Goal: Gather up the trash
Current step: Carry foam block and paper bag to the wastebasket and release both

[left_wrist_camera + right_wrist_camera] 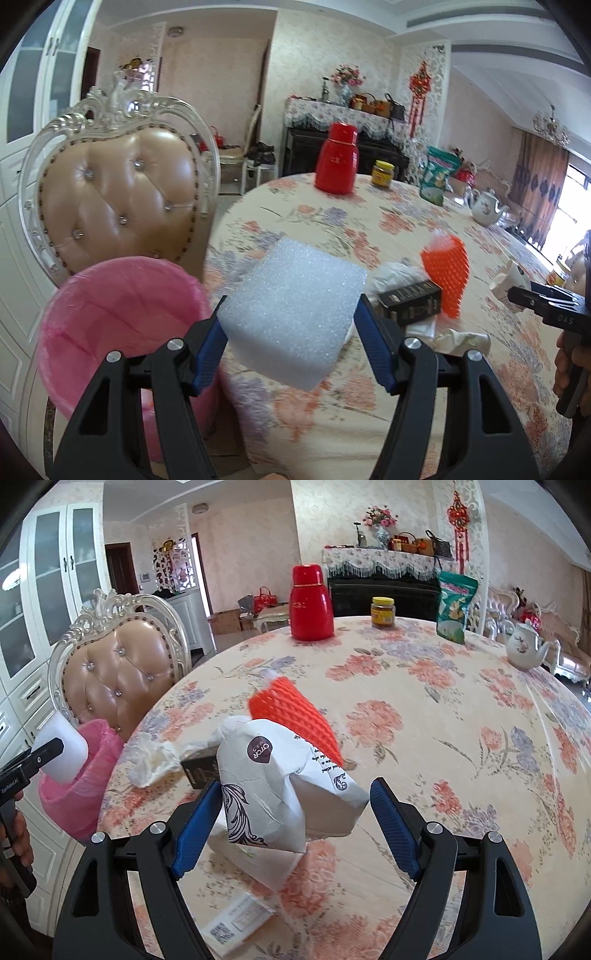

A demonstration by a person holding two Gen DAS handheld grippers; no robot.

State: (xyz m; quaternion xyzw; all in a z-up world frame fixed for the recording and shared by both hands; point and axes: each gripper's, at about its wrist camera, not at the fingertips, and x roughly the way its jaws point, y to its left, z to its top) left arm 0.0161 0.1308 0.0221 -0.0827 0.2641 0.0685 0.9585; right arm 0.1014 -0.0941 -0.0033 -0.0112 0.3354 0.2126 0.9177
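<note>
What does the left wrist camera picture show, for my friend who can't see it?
The left gripper holds a white foam block beside a pink-lined trash bin. Behind it, on the round floral-cloth table, lie an orange foam net, a small black box and crumpled white tissue.

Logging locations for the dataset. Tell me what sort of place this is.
Most likely a home dining and living room: a round table under a floral cloth, an ornate tufted chair, a porcelain teapot, and a covered piano by the wall.
</note>
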